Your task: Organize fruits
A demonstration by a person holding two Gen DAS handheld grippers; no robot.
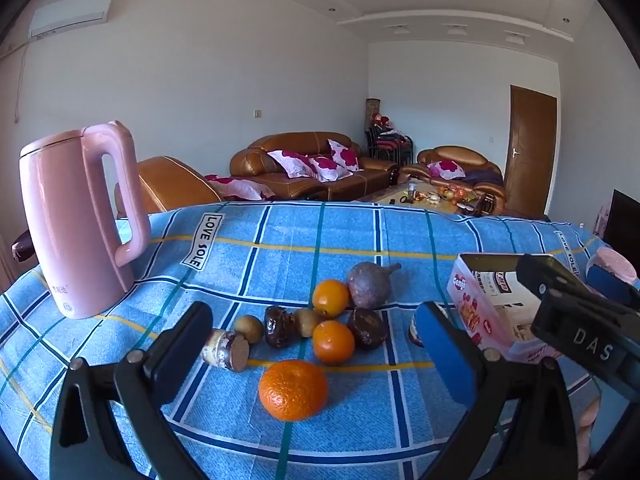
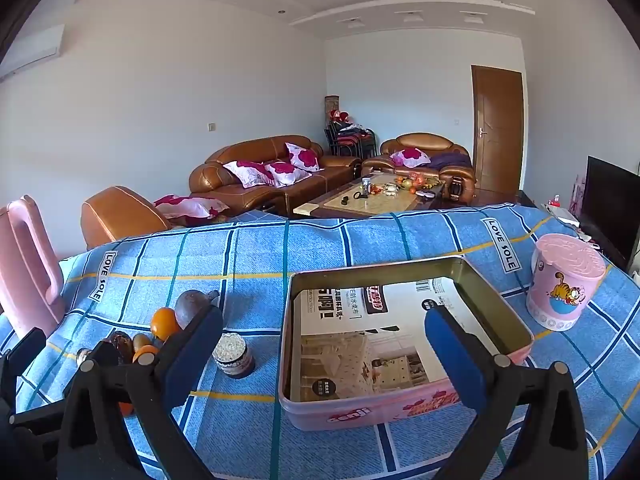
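We see the counter [image 2: 256, 248] under a blue checked cloth. On its right sits the pink tin [image 2: 400, 410], open side up, long axis running near to far. Left of it the fruits cluster: a purple one [image 1: 368, 285] with its stem pointing right, and a near orange [image 1: 293, 390]. Left claw [image 1: 316, 344] and right claw [image 2: 324, 348] both stand wide apart, holding nothing.
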